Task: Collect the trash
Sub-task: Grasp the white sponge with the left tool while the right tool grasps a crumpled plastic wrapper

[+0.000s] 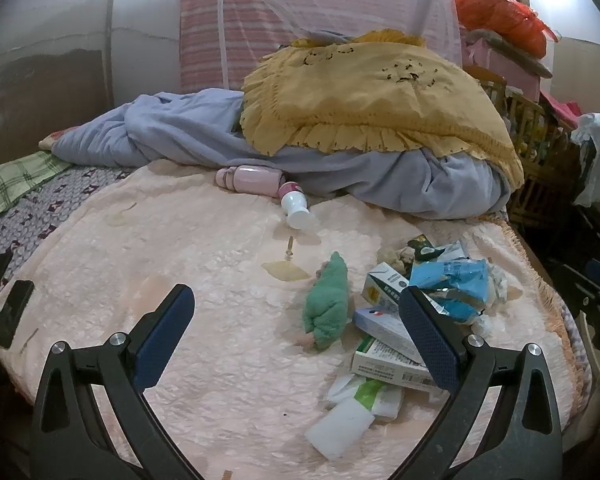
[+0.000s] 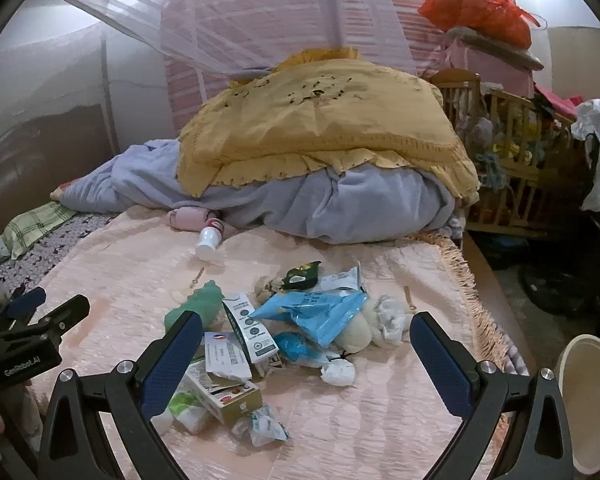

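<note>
A pile of trash lies on the pink bedspread [image 2: 380,412]: small cardboard boxes [image 2: 249,330], a blue plastic wrapper [image 2: 320,314], crumpled white tissues [image 2: 339,372] and a dark green packet [image 2: 300,274]. The same pile shows in the left wrist view, with boxes [image 1: 384,324] and the blue wrapper [image 1: 452,280]. My right gripper [image 2: 306,354] is open and empty, hovering just above the pile. My left gripper [image 1: 296,316] is open and empty, to the left of the pile; its body shows in the right wrist view [image 2: 28,332].
A green cloth toy [image 1: 328,304] lies beside the pile. A white bottle [image 1: 296,208] and a pink flask [image 1: 252,178] lie near a heap of blue and yellow bedding [image 1: 372,112]. A cream bin [image 2: 588,396] stands at the bed's right. A wooden crib [image 2: 512,152] stands behind.
</note>
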Demonstrator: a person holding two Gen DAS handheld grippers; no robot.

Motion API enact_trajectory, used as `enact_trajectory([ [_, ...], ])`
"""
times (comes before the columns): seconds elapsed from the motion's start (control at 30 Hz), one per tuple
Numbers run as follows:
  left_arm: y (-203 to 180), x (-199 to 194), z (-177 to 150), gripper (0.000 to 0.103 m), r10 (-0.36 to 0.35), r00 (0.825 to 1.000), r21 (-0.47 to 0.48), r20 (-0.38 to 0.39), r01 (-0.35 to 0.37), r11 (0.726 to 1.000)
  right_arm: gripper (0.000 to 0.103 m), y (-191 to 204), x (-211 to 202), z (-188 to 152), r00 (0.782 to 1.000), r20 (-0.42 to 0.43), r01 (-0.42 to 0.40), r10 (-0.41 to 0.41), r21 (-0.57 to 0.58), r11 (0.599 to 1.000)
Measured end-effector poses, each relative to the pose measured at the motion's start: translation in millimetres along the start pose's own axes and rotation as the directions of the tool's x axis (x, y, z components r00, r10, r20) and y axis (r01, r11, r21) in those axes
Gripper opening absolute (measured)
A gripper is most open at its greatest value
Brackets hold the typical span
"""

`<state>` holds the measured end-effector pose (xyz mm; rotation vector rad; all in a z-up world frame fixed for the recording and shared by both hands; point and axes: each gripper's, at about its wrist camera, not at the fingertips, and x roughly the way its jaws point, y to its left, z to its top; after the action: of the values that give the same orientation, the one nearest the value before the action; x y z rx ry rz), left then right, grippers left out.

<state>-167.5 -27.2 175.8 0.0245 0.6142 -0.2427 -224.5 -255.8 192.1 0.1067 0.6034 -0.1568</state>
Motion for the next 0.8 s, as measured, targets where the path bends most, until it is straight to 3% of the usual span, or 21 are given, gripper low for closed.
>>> enact_trajectory([
  [0.27,7.7,4.1,-3.7,0.102,0.003,1.0,0.015,-0.023,-0.002,1.0,0.103,0.0,7.3,-2.8,0.999,-0.031,-0.014,0.014,-0.019,1.0],
  [0.47,16.1,6.0,-11.8,0.102,-0.039,0.996,0.053,-0.085,0.044,0.998,0.103,-0.9,25.2,-11.5,0.994,-0.101,-0.048,0.045,-0.028,0.998],
  [0.6,13.6,4.8,-24.6,0.102,-0.082,0.986,0.102,-0.143,0.097,0.99,0.102,5.0,41.9,-21.5,0.984,-0.162,-0.08,0.071,-0.049,0.996],
  [0.8,-3.9,13.5,-52.9,0.102,-0.129,0.962,0.187,-0.24,0.176,0.966,0.09,5.6,59.4,-36.3,0.959,-0.259,-0.132,0.112,-0.059,0.989],
])
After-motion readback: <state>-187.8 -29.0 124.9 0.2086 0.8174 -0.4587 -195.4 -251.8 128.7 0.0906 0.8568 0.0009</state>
